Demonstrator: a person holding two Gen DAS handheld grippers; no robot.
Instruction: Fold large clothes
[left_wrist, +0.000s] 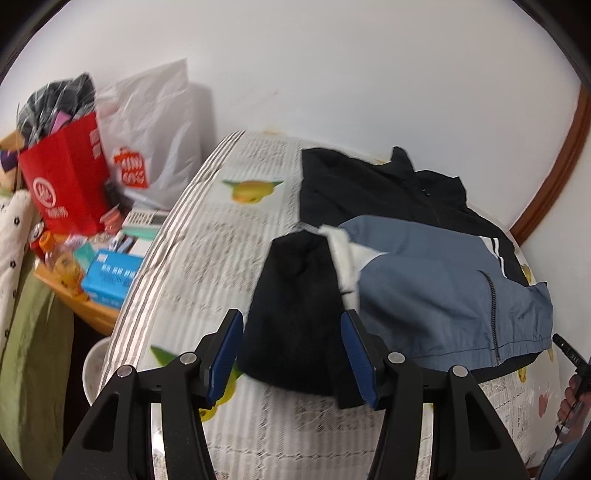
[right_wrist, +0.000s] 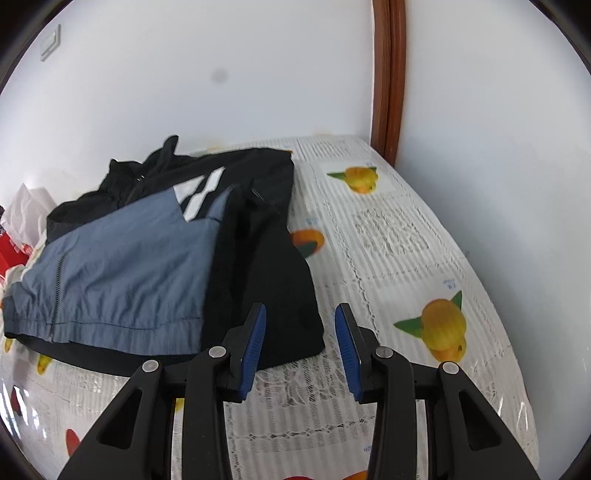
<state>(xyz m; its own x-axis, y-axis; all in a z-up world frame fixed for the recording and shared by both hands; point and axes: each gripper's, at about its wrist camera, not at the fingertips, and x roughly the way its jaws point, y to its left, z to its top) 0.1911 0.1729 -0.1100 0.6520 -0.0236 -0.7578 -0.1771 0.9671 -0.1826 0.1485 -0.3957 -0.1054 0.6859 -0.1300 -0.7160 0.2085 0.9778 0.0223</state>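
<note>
A black and slate-blue zip jacket (left_wrist: 436, 280) lies on the table, collar at the far side; it also shows in the right wrist view (right_wrist: 125, 266). Its black left sleeve (left_wrist: 295, 310) lies folded toward the near edge, and my left gripper (left_wrist: 291, 325) is open with the sleeve end between its blue pads, not pinched. My right gripper (right_wrist: 300, 325) is open just past the jacket's black right sleeve (right_wrist: 269, 280), over its near corner and the tablecloth (right_wrist: 391, 236).
The table has a white cloth with fruit prints under clear plastic (left_wrist: 207, 236). Left of it stands a cluttered side table with a red bag (left_wrist: 66, 184), a white plastic bag (left_wrist: 151, 133) and boxes (left_wrist: 110, 277). White walls and a brown door frame (right_wrist: 388, 77) stand behind.
</note>
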